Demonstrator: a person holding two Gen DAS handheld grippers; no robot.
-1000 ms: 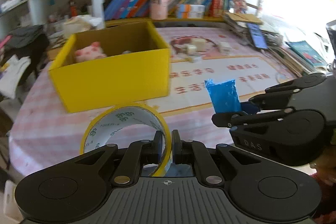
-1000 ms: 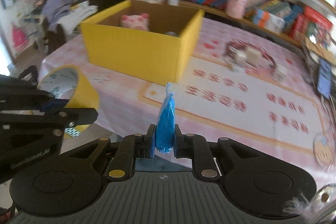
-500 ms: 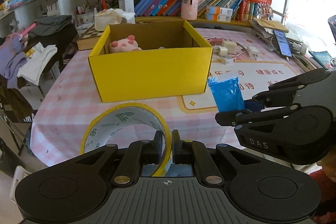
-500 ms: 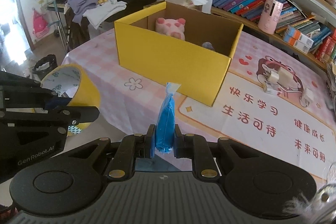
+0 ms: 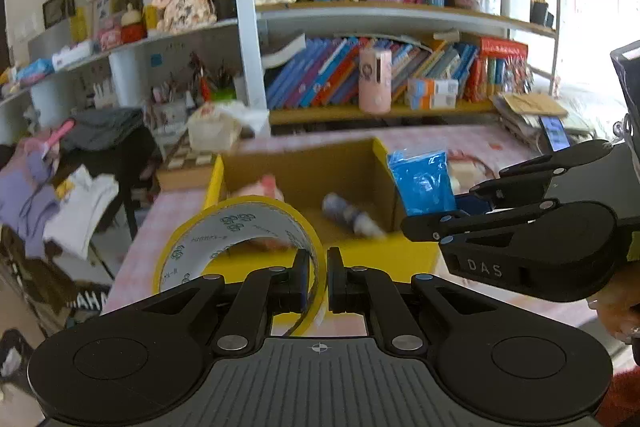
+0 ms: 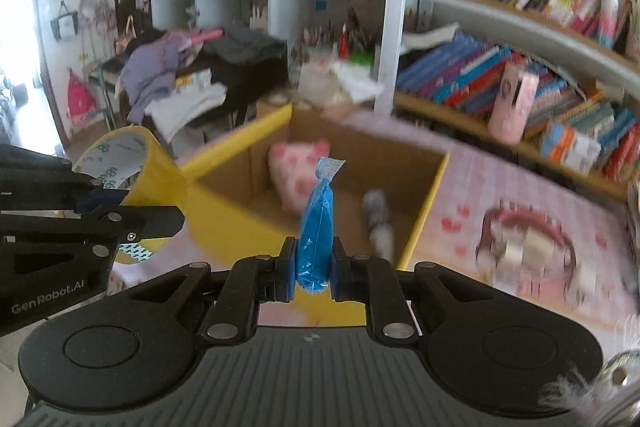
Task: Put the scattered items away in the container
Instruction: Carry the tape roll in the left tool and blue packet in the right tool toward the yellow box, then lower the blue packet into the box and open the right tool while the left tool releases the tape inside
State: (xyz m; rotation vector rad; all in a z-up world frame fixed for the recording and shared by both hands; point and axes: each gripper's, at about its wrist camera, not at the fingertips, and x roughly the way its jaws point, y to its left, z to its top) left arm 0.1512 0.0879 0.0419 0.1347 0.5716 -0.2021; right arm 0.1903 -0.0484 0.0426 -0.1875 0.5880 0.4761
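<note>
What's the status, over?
Left gripper shut on tape roll. Right gripper shut on blue packet. Both near yellow box. Nothing blocking.

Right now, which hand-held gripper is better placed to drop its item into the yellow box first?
Probably right: its blue packet already lines up over the open box. The left one's tape roll hangs nearer the box's front-left corner.

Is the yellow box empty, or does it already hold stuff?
Not empty. The open-topped yellow box already holds a pink pig plush and a small grey-and-white item, too blurred to identify, lying on its floor.
</note>
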